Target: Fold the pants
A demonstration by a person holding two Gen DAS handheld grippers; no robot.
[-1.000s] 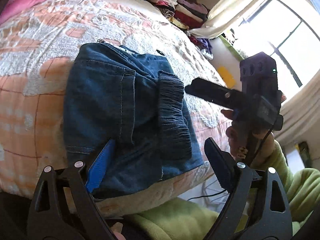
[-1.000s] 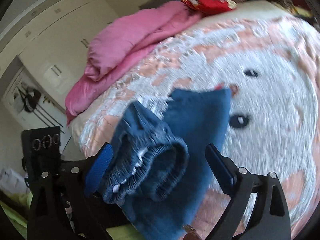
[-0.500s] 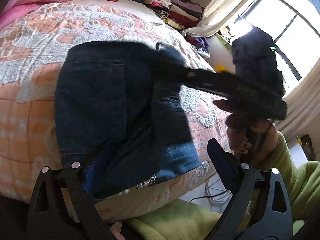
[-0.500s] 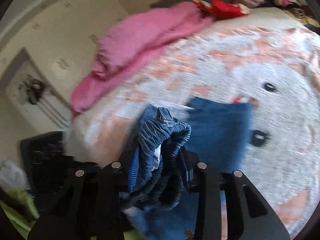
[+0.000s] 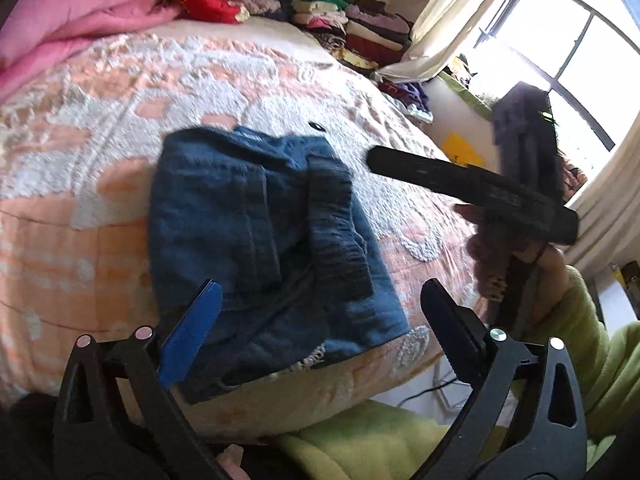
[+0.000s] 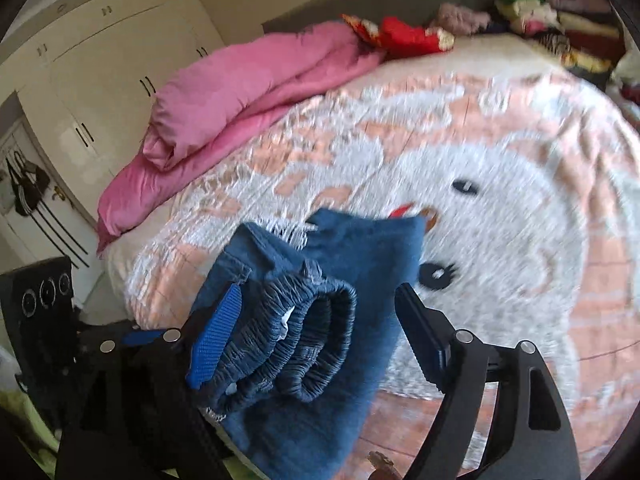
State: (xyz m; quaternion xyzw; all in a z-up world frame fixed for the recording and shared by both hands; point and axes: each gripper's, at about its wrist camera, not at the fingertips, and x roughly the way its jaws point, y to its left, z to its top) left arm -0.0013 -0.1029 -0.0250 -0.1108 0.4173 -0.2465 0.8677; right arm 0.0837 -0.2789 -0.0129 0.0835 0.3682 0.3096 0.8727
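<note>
Folded denim pants (image 5: pixel 264 240) lie near the edge of your bed (image 5: pixel 100 208), on a peach-and-white bedspread. Your left hand-held gripper (image 5: pixel 320 308) stands wide over them, its jaws having just been opening, gripping nothing. That view alone shows the window (image 5: pixel 576 52) and your right hand (image 5: pixel 516 256). The right view alone shows the wardrobe (image 6: pixel 104 68) and the elastic waistband (image 6: pixel 296 336), which sits between the jaws of your right hand-held gripper (image 6: pixel 316 324); those have just been opening again and the far pad stands clear. Stacked clothes (image 5: pixel 352 36) lie beyond.
</note>
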